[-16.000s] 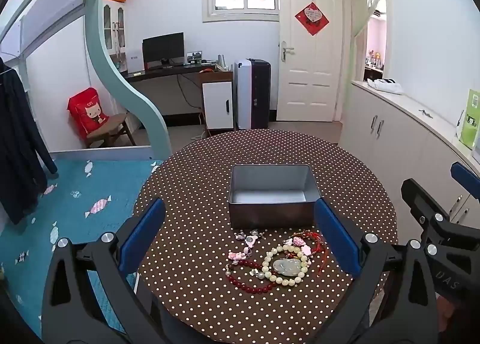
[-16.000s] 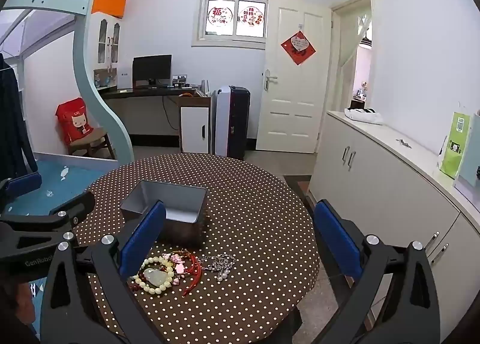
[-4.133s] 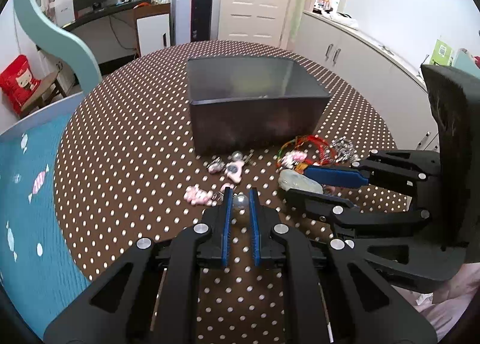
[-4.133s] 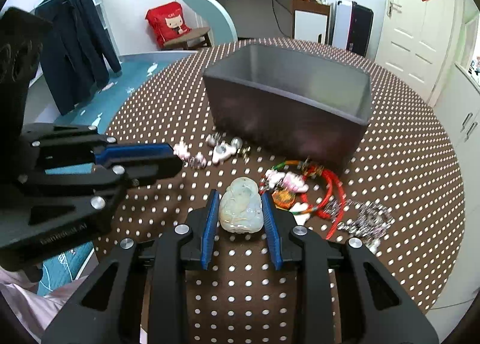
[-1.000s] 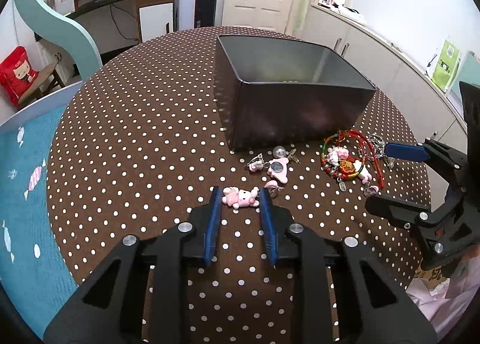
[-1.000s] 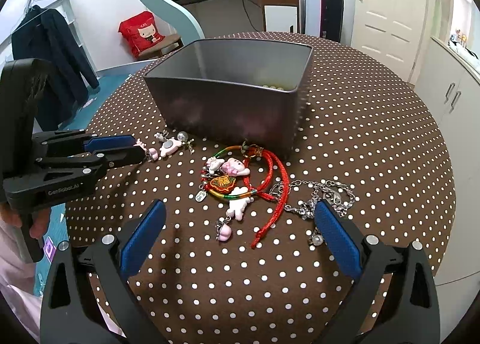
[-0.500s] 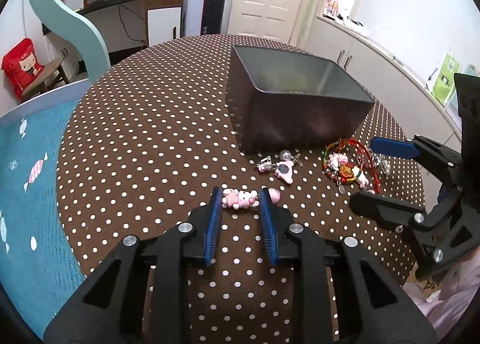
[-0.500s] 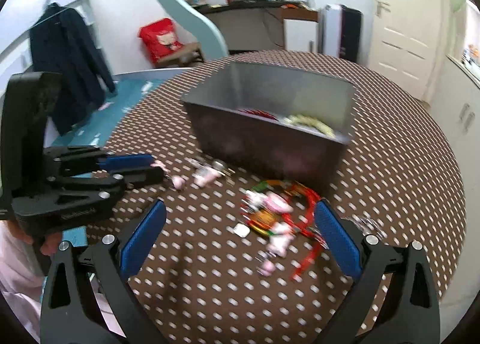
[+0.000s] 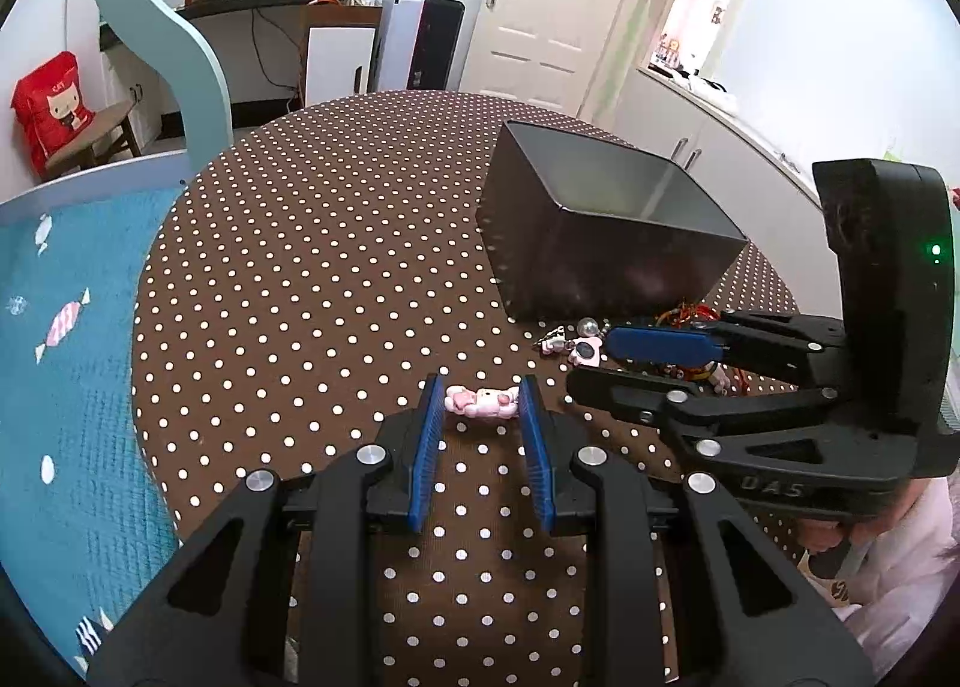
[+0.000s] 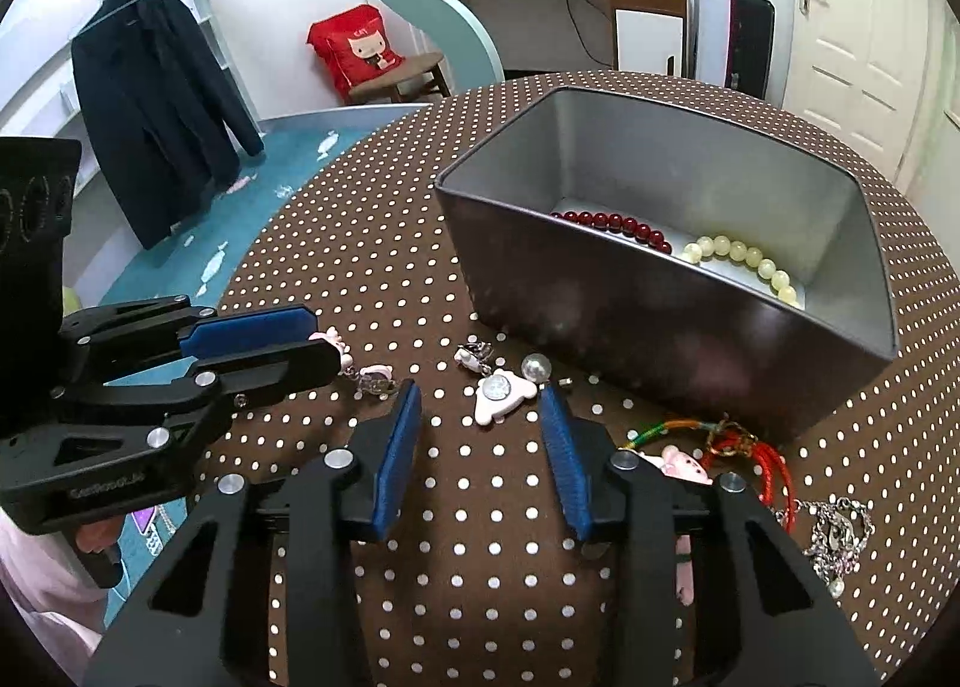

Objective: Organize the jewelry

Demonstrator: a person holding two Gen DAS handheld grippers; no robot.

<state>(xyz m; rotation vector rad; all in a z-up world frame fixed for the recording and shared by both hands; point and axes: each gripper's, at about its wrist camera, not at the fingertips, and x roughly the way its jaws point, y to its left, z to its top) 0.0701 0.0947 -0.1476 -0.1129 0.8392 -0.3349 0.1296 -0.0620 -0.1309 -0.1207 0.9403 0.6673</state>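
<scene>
Clearly pink, lumpy charm (image 9: pixel 482 401) in left tool (image 9: pixel 480 394).

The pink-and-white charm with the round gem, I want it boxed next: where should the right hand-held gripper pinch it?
Pinch the pink-and-white charm across its flat body, coming from above. It lies flat on the table between the open fingers of the right hand-held gripper; the pearl bead beside it looks likely to roll.

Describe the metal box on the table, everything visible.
The metal box is a rectangular open-top tin, dark outside and matte silver inside, standing upright on the polka-dot tablecloth. Inside lie a red bead bracelet and a pale bead bracelet, both partly hidden by the near wall. Neither gripper touches it. Loose charms lie just before its near wall.
</scene>
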